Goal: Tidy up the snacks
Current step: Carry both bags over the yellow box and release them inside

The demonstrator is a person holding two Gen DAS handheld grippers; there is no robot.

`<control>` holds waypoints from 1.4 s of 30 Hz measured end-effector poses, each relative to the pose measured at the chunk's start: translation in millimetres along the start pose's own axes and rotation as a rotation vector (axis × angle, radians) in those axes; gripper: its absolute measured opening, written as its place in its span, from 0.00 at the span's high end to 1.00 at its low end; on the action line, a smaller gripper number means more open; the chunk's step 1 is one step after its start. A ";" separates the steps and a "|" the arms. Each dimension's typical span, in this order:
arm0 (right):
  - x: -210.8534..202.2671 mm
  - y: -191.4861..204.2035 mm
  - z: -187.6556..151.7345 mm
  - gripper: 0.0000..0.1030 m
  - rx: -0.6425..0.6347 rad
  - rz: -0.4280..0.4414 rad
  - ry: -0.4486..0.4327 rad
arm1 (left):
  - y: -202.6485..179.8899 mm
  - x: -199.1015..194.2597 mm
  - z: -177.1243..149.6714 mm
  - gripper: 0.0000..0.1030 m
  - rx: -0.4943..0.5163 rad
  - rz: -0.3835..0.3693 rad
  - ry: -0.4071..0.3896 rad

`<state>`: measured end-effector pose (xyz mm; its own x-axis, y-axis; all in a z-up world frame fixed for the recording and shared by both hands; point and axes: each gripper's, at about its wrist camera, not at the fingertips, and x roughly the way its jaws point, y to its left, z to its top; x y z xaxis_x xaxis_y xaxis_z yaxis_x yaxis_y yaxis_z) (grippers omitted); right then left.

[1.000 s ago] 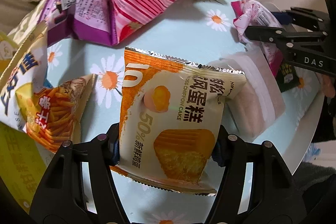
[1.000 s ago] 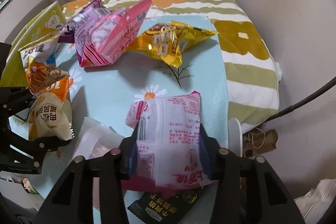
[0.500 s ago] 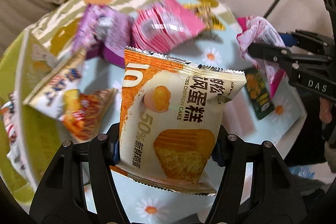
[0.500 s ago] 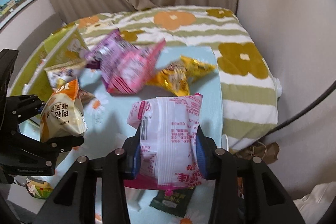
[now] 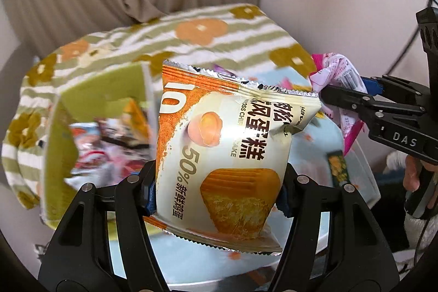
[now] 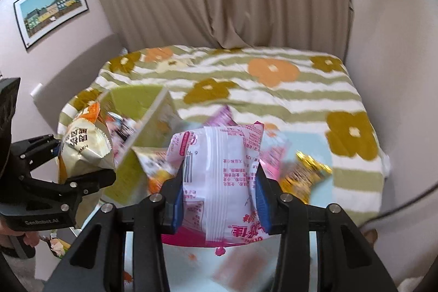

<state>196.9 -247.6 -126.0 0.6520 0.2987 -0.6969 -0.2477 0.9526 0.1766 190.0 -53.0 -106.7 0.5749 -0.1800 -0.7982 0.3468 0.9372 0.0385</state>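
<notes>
My left gripper [image 5: 216,193] is shut on an orange-and-cream chiffon cake packet [image 5: 219,155] and holds it in the air; it also shows in the right wrist view [image 6: 82,147]. My right gripper [image 6: 219,201] is shut on a pink-and-white snack packet [image 6: 219,177], also lifted; it shows in the left wrist view [image 5: 336,78] at the right. A green box [image 5: 104,95] with several snack packets inside stands to the left, beyond the cake packet, and shows in the right wrist view [image 6: 137,100].
A light blue floral tray [image 5: 356,155] lies below both grippers on a green-striped flowered blanket [image 6: 273,78]. A gold packet [image 6: 303,171], a pink packet [image 6: 273,152] and a small dark green packet [image 5: 338,168] lie on the tray. A curtain and wall stand behind.
Both grippers have risen well above the tray with their packets and tilted up. The green box has come into view to the left.
</notes>
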 end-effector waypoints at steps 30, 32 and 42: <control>168.4 170.6 99.0 0.62 0.094 0.012 0.112 | 286.6 160.7 50.6 0.38 -0.195 0.023 0.206; 172.1 169.3 99.2 0.62 0.098 0.005 0.120 | 288.0 161.1 48.9 0.11 -0.209 0.029 0.204; 164.6 165.1 97.4 0.62 0.081 0.031 0.118 | 278.3 120.2 22.3 0.00 -0.247 0.054 0.165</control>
<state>333.1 -35.6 -143.9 0.5552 0.3235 -0.7662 -0.2042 0.9461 0.2514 372.1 179.5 -178.6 0.4525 -0.0961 -0.8866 0.1170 0.9920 -0.0478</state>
